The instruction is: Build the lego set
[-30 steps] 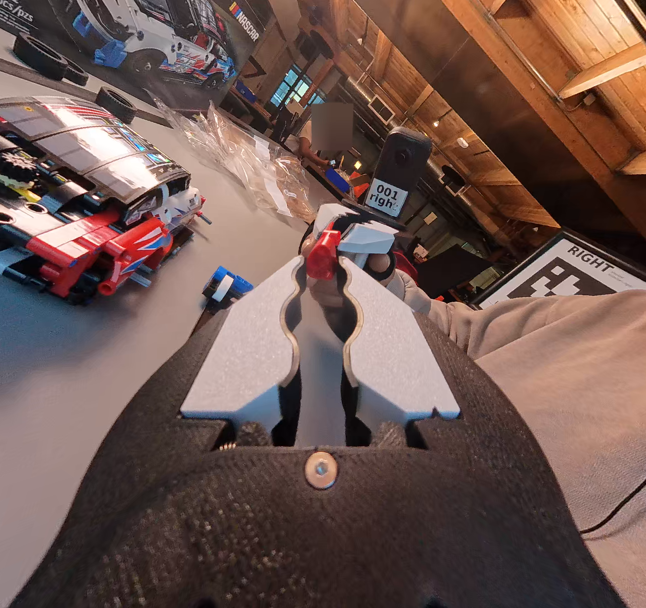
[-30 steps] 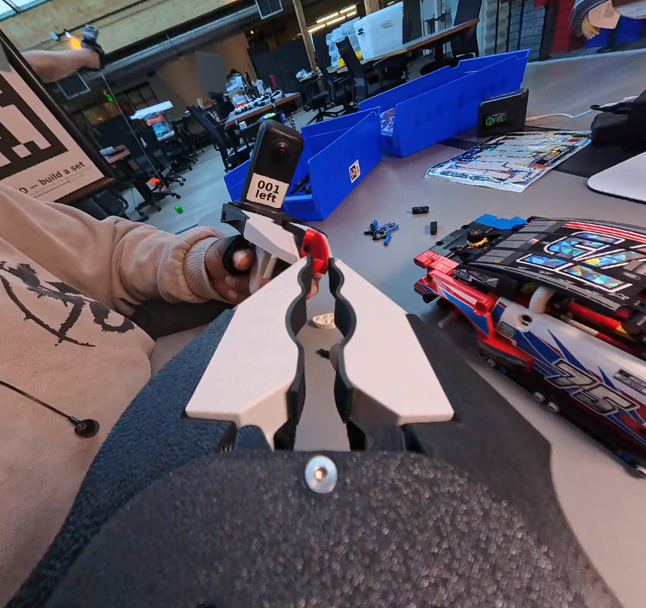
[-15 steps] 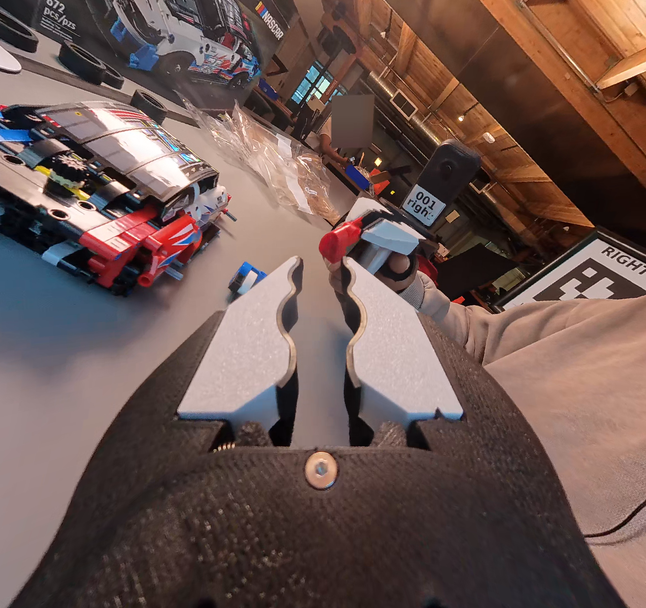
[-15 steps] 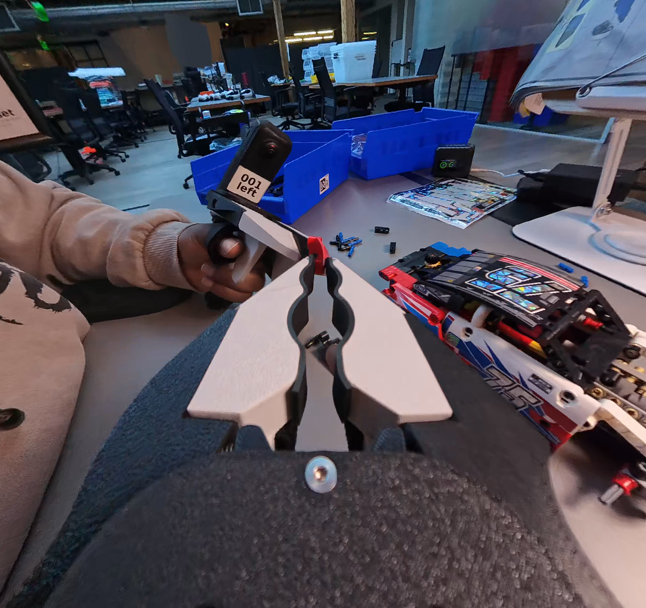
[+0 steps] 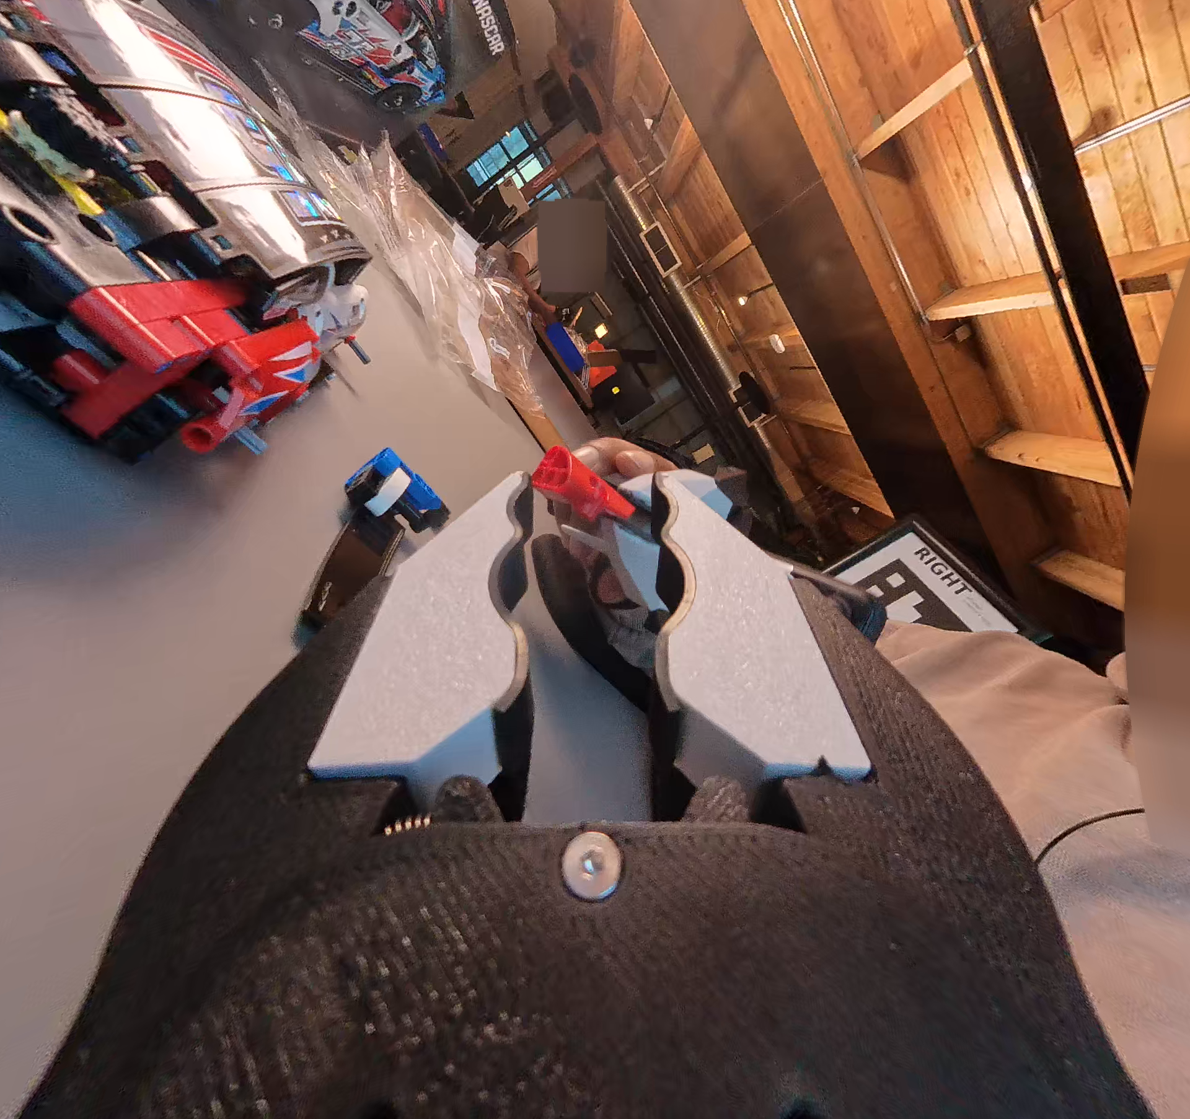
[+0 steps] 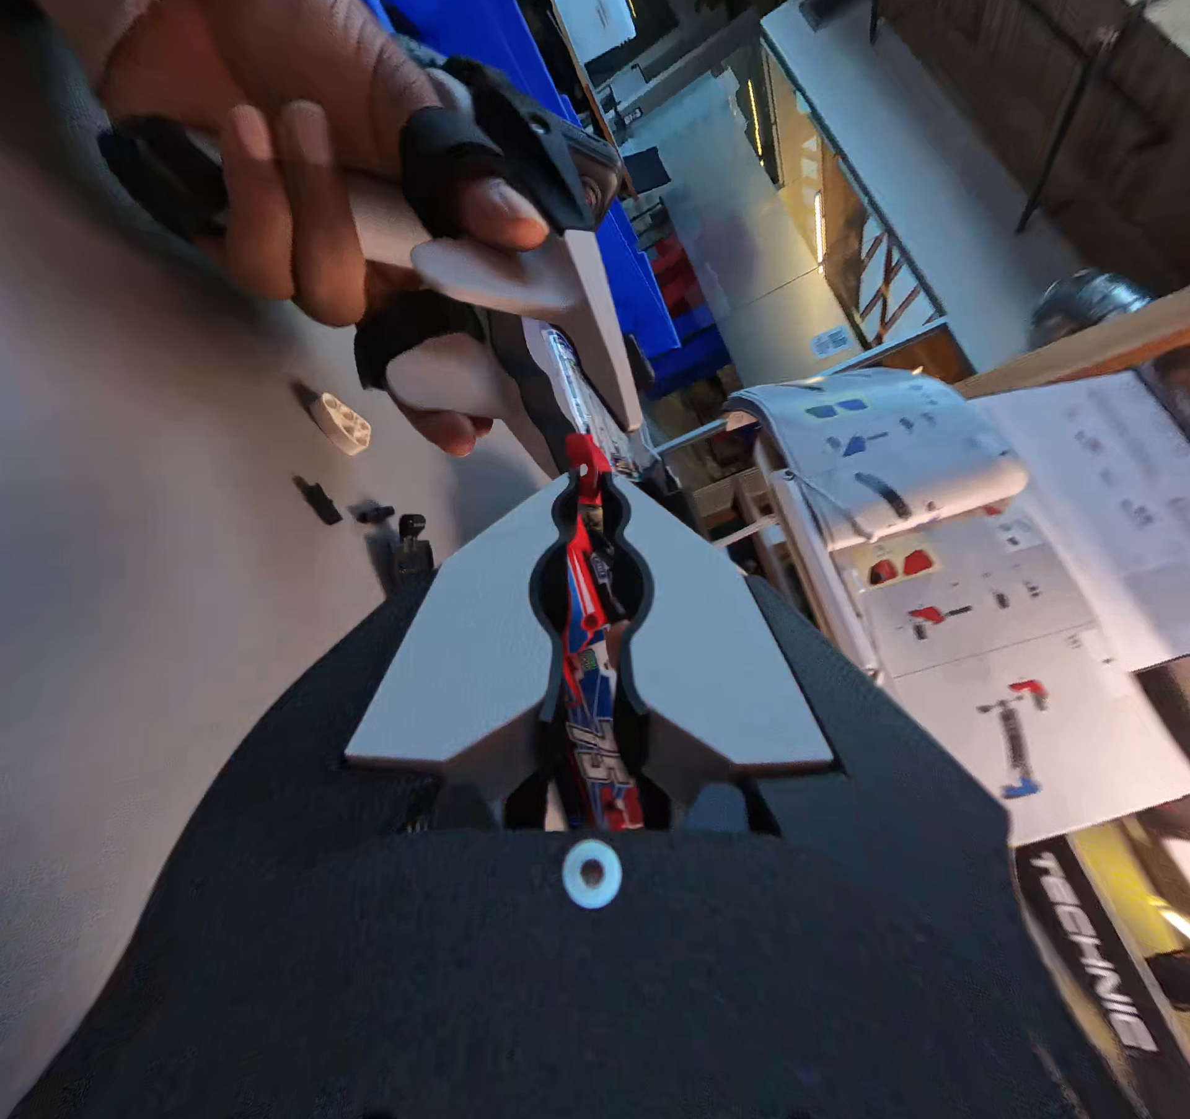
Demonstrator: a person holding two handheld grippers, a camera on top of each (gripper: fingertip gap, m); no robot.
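Observation:
My right gripper (image 6: 589, 476) is shut on a small red lego piece (image 6: 585, 458) at its fingertips. In the left wrist view the red piece (image 5: 579, 491) sits between the tips of my left gripper (image 5: 594, 486), which is open and not touching it. The right gripper's fingers (image 5: 634, 563) reach in from behind it. The partly built red, white and black race car (image 5: 161, 251) stands on the grey table (image 5: 129, 637) to the left. It also shows through the right gripper's gap (image 6: 589, 689).
A small blue and white sub-assembly (image 5: 393, 489) and a black piece (image 5: 351, 566) lie near the left fingertips. Plastic bags (image 5: 438, 277) and the set's box (image 5: 360, 13) are behind the car. An open instruction booklet (image 6: 966, 541), a white piece (image 6: 344, 422) and small black pieces (image 6: 386, 521) show in the right wrist view.
My left gripper has opened wider and no longer touches the red piece. The right gripper keeps hold of it and has swung and rolled over the car. Both views have tilted.

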